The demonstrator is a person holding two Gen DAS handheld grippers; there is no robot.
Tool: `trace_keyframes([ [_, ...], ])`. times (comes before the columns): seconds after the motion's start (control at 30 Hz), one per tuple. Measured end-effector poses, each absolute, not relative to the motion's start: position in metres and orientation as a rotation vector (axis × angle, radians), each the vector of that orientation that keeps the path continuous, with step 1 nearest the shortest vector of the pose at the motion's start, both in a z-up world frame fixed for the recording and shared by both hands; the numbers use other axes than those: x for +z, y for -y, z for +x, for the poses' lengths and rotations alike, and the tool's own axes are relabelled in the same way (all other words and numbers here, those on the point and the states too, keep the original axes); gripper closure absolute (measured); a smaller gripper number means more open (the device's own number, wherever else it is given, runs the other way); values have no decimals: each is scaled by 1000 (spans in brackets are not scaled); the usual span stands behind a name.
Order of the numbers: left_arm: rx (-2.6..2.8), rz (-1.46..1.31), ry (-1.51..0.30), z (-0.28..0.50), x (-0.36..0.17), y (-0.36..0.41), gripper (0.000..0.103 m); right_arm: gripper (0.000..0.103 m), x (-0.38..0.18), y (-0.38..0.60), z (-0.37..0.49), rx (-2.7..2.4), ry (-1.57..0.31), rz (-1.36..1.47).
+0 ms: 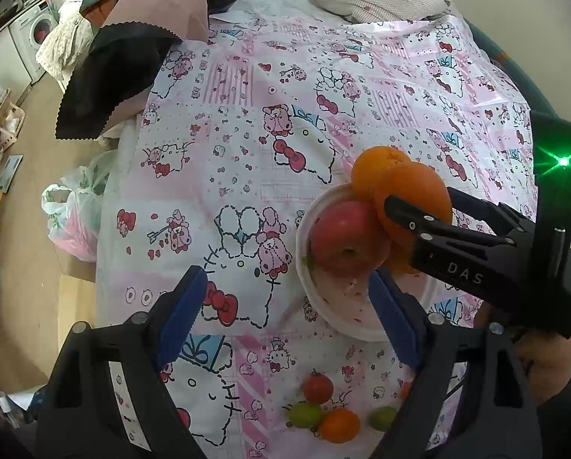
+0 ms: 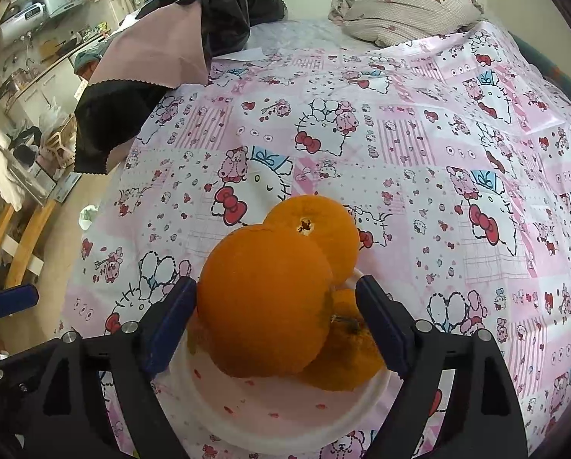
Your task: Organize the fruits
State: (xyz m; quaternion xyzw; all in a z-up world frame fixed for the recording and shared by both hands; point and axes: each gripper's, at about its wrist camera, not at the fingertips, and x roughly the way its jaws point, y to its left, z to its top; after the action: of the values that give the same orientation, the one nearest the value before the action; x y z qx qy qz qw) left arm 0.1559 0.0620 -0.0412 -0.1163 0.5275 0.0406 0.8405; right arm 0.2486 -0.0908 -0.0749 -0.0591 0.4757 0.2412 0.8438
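Right claw (image 2: 276,321) is straddling large round orange (image 2: 264,302), pads wide and not visibly pressing, over white plate (image 2: 255,417) near bench's front edge beside red apple (image 1: 343,237); lowering gently would avoid rolling; left claw (image 1: 285,310) is hanging wide, empty.

Only readable bit: white letters "DAS" on the black right gripper (image 1: 419,214) body, lower right of the left wrist view; possibly cut off.

Soft even indoor light, faint shadows, strong fisheye bending, dark vignetted corners.
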Motion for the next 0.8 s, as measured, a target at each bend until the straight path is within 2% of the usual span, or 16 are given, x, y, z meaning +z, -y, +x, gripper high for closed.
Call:
trace_keyframes([
  [0.4,100,-252,-1078,149,-34,-65,19,14,-12,141,220,505,-923,55],
  [0.8,47,-293,-1103,102,-34,-53,19,14,-6,193,139,436,-991,184],
])
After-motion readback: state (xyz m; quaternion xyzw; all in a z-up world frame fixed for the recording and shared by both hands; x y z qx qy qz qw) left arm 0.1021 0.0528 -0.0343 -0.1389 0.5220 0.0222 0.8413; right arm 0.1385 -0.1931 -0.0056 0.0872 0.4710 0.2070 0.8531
